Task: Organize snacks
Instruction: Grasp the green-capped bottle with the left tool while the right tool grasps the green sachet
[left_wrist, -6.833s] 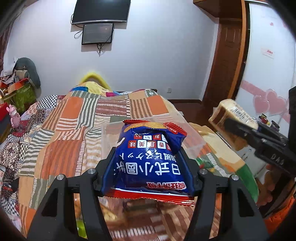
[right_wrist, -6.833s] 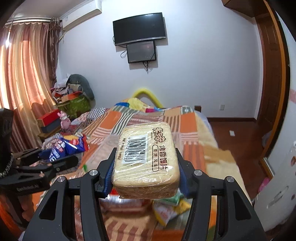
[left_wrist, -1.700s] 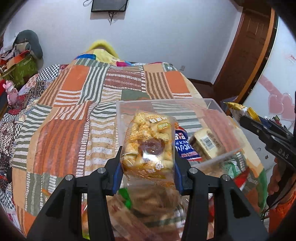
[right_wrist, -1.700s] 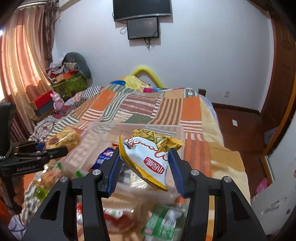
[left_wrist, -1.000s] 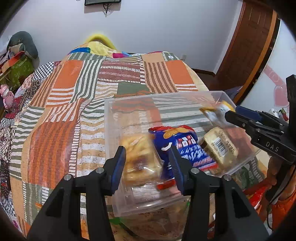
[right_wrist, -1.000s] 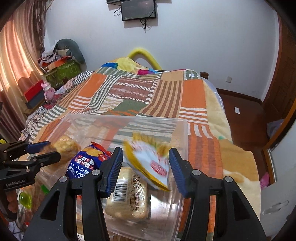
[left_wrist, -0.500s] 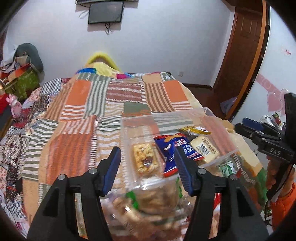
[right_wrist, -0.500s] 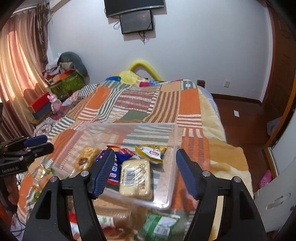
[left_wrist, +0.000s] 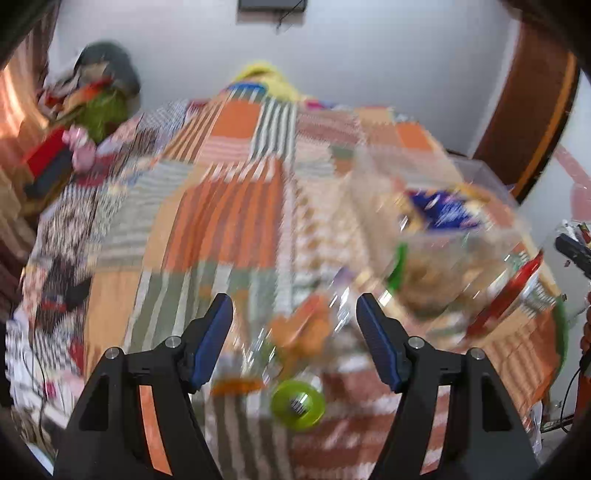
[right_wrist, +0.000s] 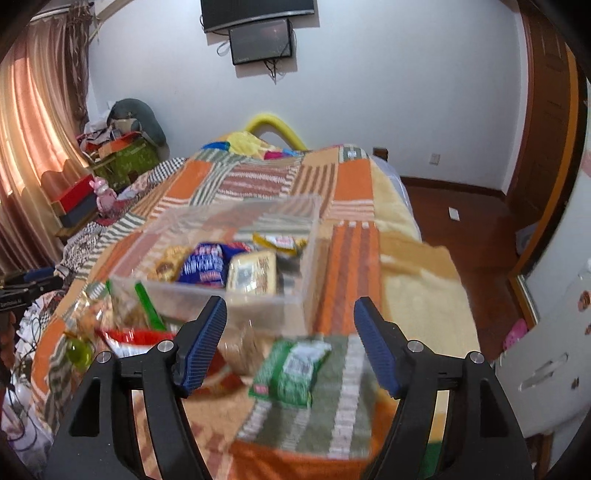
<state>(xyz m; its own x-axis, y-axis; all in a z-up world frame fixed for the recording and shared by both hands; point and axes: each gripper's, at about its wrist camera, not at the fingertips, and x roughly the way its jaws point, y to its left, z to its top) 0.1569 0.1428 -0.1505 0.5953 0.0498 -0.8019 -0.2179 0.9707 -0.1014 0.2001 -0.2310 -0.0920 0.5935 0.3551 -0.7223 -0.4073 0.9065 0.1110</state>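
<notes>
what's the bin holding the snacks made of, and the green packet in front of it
The bin looks like clear rigid plastic: the snacks and striped blanket show through its walls. The green packet looks like thin printed plastic film, flat and slightly crinkled, though blur hides its finish.

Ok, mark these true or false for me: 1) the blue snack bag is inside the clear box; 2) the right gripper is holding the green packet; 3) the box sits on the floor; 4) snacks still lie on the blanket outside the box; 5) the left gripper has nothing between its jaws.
1) True. The blue snack bag lies in the clear box.
2) False. The right gripper grips nothing; the green packet lies on the blanket below it.
3) False. The box rests on the blanket on the bed.
4) True. The green packet and a red bag lie outside it.
5) True. The left gripper is opening, with no snack gripped.
</notes>
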